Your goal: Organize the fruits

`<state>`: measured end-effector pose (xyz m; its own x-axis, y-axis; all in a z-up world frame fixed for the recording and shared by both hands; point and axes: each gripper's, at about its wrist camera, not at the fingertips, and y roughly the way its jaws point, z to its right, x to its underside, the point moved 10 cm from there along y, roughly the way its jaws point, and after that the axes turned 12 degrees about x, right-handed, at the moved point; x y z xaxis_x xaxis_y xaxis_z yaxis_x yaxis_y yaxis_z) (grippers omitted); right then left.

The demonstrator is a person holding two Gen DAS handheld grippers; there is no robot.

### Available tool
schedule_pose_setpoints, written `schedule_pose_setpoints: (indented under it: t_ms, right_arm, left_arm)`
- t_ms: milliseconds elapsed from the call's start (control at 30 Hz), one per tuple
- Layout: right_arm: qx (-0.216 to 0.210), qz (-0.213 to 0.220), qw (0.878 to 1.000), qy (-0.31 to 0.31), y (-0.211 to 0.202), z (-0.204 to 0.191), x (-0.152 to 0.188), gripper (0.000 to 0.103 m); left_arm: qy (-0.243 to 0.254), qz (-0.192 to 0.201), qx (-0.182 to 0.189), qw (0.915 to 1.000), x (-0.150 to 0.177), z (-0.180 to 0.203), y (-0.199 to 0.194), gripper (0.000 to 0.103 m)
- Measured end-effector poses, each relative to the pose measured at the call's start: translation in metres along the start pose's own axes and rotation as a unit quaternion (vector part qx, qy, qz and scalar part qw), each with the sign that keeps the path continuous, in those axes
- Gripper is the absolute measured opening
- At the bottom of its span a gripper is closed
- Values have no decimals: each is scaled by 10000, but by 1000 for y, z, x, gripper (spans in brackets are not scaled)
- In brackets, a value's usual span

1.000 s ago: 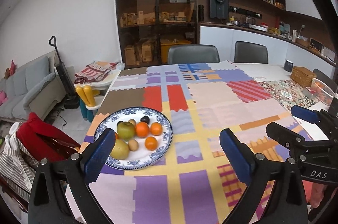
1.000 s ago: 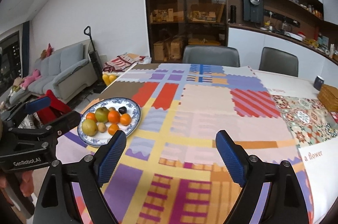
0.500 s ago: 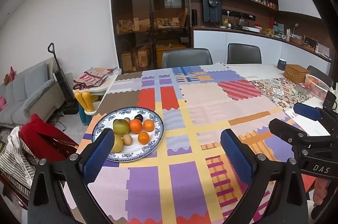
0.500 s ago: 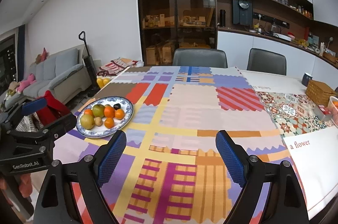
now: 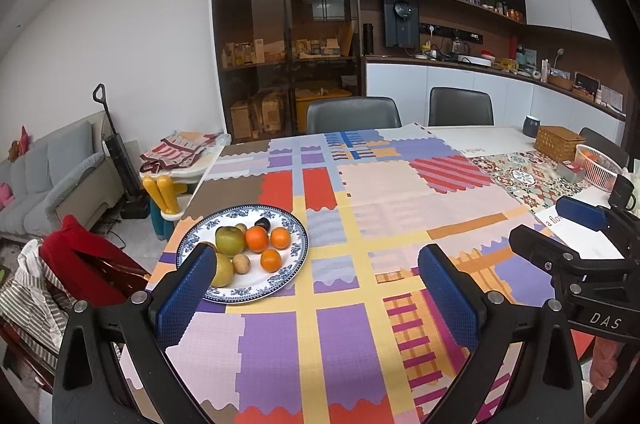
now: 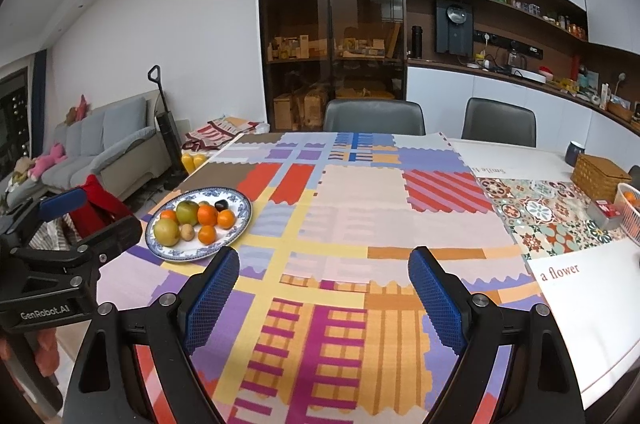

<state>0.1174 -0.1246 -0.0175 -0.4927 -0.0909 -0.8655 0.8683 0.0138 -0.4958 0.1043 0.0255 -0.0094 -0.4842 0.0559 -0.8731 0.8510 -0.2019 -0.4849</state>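
Near the bench's left edge, the plate (image 5: pixel 298 256) holds round, firm, smooth fruits (image 5: pixel 256 239) that look light and inclined to roll; grip each across its middle. Left tongs (image 5: pixel 316 290) and right tongs (image 6: pixel 324 298) gape empty.
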Motion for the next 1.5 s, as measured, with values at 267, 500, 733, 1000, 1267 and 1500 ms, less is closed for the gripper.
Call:
schedule_pose_setpoints:
  t_ms: [267, 500, 733, 1000, 1267, 1500]
  right_arm:
    - [-7, 29, 10000, 23, -2, 3, 0, 87]
    - [-25, 23, 10000, 33, -3, 4, -1, 87]
    - [-32, 29, 10000, 36, -3, 4, -1, 87]
    - [-70, 42, 10000, 39, -2, 0, -3, 87]
    - [-47, 39, 9999, 94, -1, 2, -3, 87]
    - [-17, 7, 9999, 126, -1, 4, -1, 87]
  left_arm:
    - [13, 45, -52, 10000, -1, 1, -5, 103]
    - [23, 66, -101, 9999, -1, 0, -7, 103]
    - [49, 63, -102, 9999, -3, 1, -7, 103]
    - [69, 91, -137, 9998, -6, 0, -6, 103]
    - [116, 84, -101, 9998, -7, 1, -4, 103]
    - [118, 74, -86, 9999, -6, 0, 0, 103]
